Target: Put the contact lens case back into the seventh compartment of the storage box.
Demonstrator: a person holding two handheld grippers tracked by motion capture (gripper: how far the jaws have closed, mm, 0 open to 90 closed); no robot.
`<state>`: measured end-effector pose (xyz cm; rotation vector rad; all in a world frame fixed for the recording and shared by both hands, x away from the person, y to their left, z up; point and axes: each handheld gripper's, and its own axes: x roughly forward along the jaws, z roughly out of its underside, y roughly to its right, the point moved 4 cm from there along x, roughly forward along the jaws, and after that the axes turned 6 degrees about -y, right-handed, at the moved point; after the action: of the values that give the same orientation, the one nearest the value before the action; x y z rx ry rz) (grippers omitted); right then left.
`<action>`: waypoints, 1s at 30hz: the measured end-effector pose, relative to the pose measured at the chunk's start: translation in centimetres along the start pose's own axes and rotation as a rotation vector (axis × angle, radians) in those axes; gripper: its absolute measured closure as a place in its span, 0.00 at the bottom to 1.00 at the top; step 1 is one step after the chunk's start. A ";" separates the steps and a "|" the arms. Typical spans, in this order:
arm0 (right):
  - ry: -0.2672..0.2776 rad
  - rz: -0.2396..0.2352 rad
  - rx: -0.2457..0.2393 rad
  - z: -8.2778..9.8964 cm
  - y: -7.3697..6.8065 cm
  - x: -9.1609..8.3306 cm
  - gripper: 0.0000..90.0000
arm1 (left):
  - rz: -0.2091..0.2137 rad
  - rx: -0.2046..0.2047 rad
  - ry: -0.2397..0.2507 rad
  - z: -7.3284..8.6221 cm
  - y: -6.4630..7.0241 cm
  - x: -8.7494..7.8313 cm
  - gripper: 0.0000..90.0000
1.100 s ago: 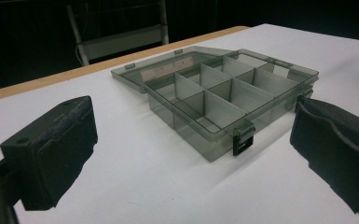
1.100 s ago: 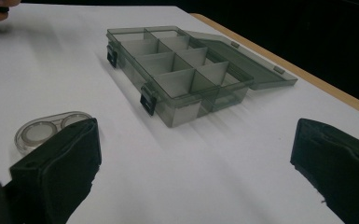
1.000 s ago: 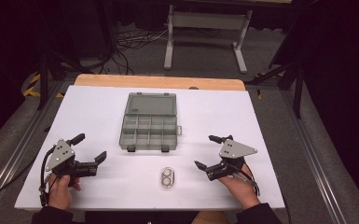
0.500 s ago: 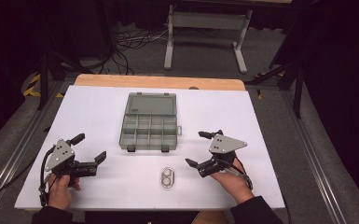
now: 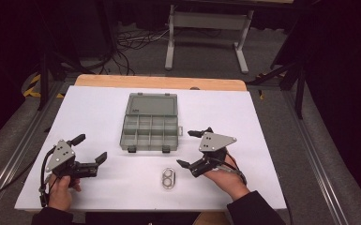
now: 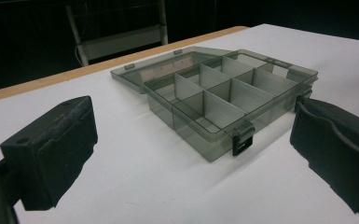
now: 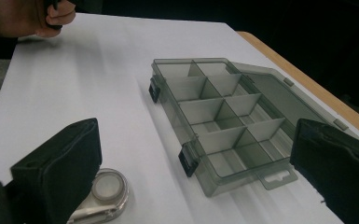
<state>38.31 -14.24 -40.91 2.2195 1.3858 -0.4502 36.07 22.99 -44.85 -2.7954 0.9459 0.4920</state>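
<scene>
A grey translucent organizer box (image 5: 150,123) is seen lying open near the middle of the white tabletop (image 5: 262,122), its lid laid flat on the far side and its divided compartments on the near side, with two dark latches along the near edge. A small clear double-round container (image 5: 169,178) is placed on the tabletop just near of the box, slightly to its right, and apart from it. The right hand-held gripper (image 5: 193,149) is held above the tabletop to the right of the box's near corner, its jaws spread wide and closed on nothing; the clear container lies just to the left of its near jaw, and in the right gripper view that container (image 7: 103,192) is partly hidden behind the left jaw, so contact cannot be told, while the box (image 7: 224,121) is seen between the jaws farther off. The left hand-held gripper (image 5: 89,148) is held at the near left of the tabletop, well apart from the box, its jaws also spread wide and empty. In the left gripper view the box (image 6: 224,98) is framed between the two black jaws.
</scene>
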 end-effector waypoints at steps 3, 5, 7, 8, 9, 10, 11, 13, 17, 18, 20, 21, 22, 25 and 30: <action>-0.004 -0.020 -0.015 -0.6 -0.2 0.5 0.03 | -0.001 -0.001 0.003 0.0 0.0 0.0 0.02; -0.005 -0.028 -0.021 -0.8 -0.3 0.8 0.03 | 0.000 -0.001 0.002 0.0 0.0 0.0 0.02; -0.008 -0.039 -0.029 -1.0 -0.4 1.0 0.03 | 0.000 0.001 0.000 0.0 0.0 0.0 0.02; -0.009 -0.043 -0.028 -1.1 -0.5 1.1 0.03 | 0.000 -0.001 0.003 0.0 0.0 0.0 0.02; -0.010 -0.048 -0.032 -1.2 -0.5 1.2 0.03 | -0.001 -0.001 0.003 0.0 0.0 0.0 0.02; -0.010 -0.048 -0.032 -1.2 -0.5 1.2 0.03 | -0.001 -0.001 0.003 0.0 0.0 0.0 0.02; -0.011 -0.053 -0.036 -1.3 -0.6 1.3 0.03 | -0.001 -0.001 0.002 0.0 0.0 0.0 0.02; -0.012 -0.061 -0.041 -1.4 -0.7 1.5 0.03 | 0.000 0.000 0.003 0.0 0.0 0.0 0.02; -0.018 -0.084 -0.054 -1.8 -0.9 1.9 0.03 | 0.000 0.000 0.003 0.0 0.0 0.0 0.02; -0.019 -0.089 -0.055 -1.9 -1.0 2.0 0.03 | 0.000 0.000 0.003 0.0 0.0 0.0 0.02; -0.024 -0.103 -0.063 -2.1 -1.1 2.2 0.03 | 0.000 0.000 0.003 0.0 0.0 0.0 0.02; -0.026 -0.107 -0.064 -2.1 -1.2 2.2 0.03 | 0.000 0.000 0.003 0.0 0.0 0.0 0.02; -0.028 -0.112 -0.069 -2.2 -1.2 2.3 0.03 | -0.001 0.000 0.002 0.0 0.0 0.0 0.02; -0.033 -0.135 -0.074 -2.3 -1.4 2.6 0.03 | 0.001 0.000 0.002 0.0 0.0 0.0 0.02; -0.038 -0.170 -0.084 -2.5 -1.7 2.9 0.04 | 0.001 0.000 0.002 0.0 0.0 0.0 0.02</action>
<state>38.13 -10.03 -40.68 2.0255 1.5508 -0.4813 36.08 23.00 -44.84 -2.7962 0.9474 0.4903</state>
